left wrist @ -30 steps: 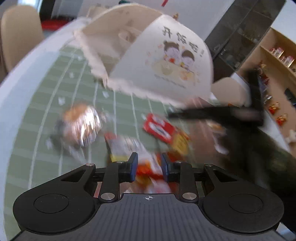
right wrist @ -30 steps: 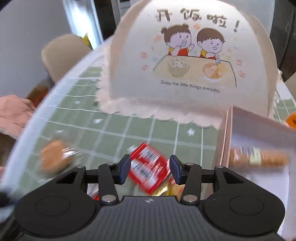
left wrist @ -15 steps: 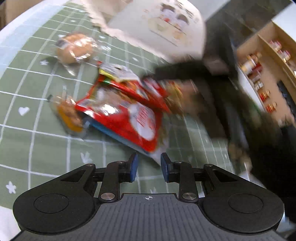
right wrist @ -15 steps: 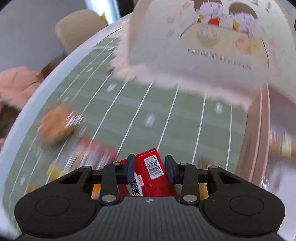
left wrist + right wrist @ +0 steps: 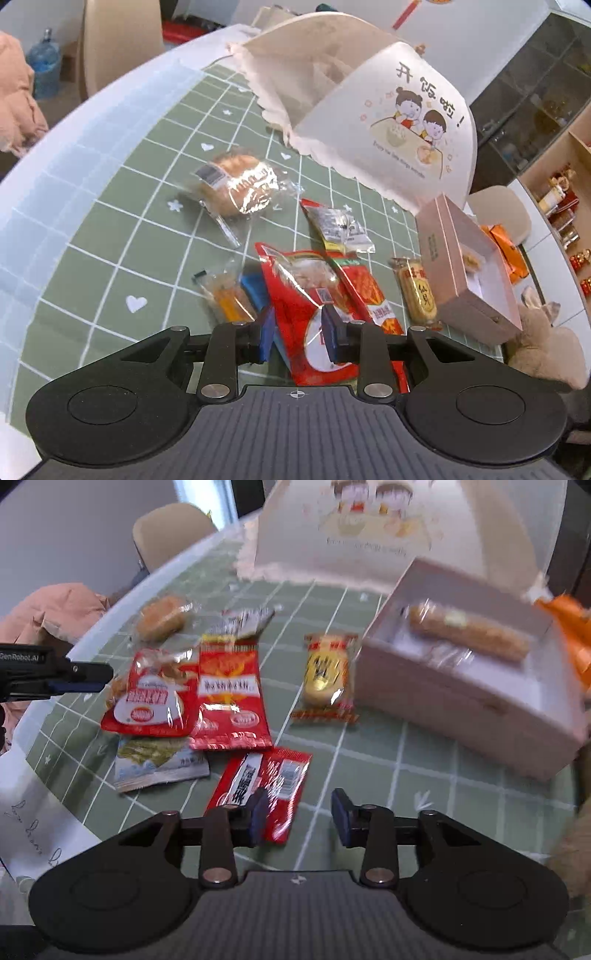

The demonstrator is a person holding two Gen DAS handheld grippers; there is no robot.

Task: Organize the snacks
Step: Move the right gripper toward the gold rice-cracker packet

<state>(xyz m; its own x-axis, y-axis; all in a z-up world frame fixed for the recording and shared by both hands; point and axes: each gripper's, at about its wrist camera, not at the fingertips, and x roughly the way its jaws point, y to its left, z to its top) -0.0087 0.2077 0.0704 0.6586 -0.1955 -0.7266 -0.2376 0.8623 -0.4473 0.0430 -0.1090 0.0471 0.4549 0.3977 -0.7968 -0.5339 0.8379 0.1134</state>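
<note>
- While the right gripper [image 5: 297, 818] has its jaws opening with nothing between them, the small red packet [image 5: 264, 788] lies flat just off its left finger, long axis running up toward the pink box [image 5: 476, 705].
- Well left of that box, the left gripper [image 5: 297, 338] is held narrow over the big red pouch [image 5: 306, 306], no grip being discernible.
- The right gripper is judged nearer the box.

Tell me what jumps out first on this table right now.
A cluster of red snack packets lies on the green grid tablecloth, the right gripper opening above it, nothing between its jaws. Right of them, an open pink box holds one long wrapped snack; behind stands a cartoon-printed food cover.
</note>
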